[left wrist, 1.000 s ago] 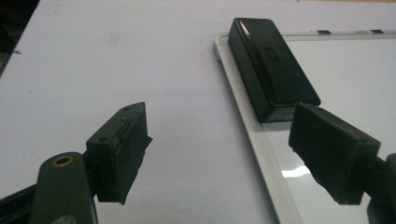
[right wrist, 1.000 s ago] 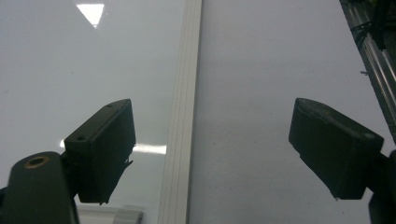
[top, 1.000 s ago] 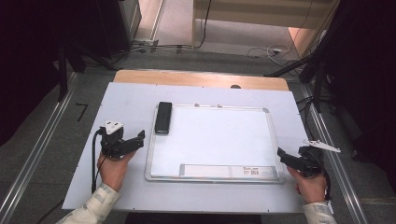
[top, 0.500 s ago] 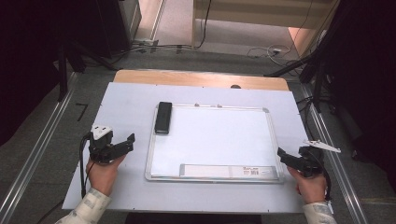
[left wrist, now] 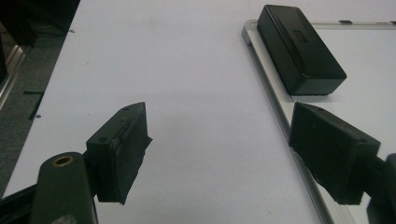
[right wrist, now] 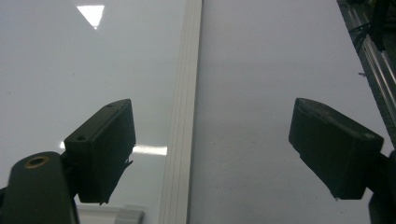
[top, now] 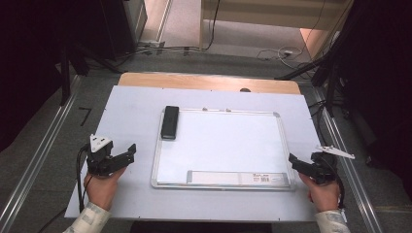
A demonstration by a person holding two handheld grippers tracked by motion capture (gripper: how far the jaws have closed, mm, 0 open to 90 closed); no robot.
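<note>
- A whiteboard (top: pixel 221 145) lies flat in the middle of the pale table (top: pixel 131 104); a black eraser (top: pixel 169 122) rests at its far-left corner, half across the frame
- The left tongs (top: pixel 127 154) sit over bare table just left of the whiteboard, held in a hand (top: pixel 102 182); jaws spread wide, nothing between them; in the left gripper view the eraser (left wrist: pixel 299 49) lies ahead and to the right, well apart
- The right tongs (top: pixel 294 162) hover at the whiteboard's near-right edge; jaws released and empty; in the right gripper view they straddle the whiteboard's pale frame (right wrist: pixel 184 121), not touching it
</note>
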